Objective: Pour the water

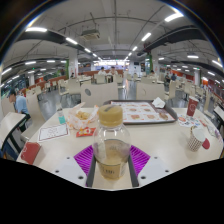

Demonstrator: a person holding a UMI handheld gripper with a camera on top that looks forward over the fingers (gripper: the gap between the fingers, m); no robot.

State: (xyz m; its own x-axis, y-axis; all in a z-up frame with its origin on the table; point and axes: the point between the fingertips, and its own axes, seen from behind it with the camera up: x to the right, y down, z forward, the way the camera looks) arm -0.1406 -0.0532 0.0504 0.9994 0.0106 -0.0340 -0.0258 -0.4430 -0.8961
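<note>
Since the bottle [111, 140] sits upright between the fingers w/ the purple pads [84, 158] hard against both sides, I read the gripper [111, 160] as clamped on it, yellow-ish cap on top, amber-looking contents in the lower part. Looks lifted or just at table [60, 150] level near the near edge, can't tell which.

Step in hand, my guess: carry to a receiving vessel, then tilt. Tips:
- keep grip mid-body, don't squeeze thin plastic harder than needed
- cap appears on; if so, pouring needs it off first
- tilt slow, mouth over the target before rotating

Target unclear. Red cup [192, 106] at far right is a candidate, well apart from the bottle.

Around:
- tray [140, 115] w/ small items, beyond the bottle, centre-right
- snack packets [82, 120] far left of the bottle, near it
- paper sheet [52, 131] further left
- red item [31, 152] at near-left edge
- person [21, 103] seated at far left, off the table

In the way: packets and tray lie on any path to the far side; swing right around the tray's near edge to reach the cup.
</note>
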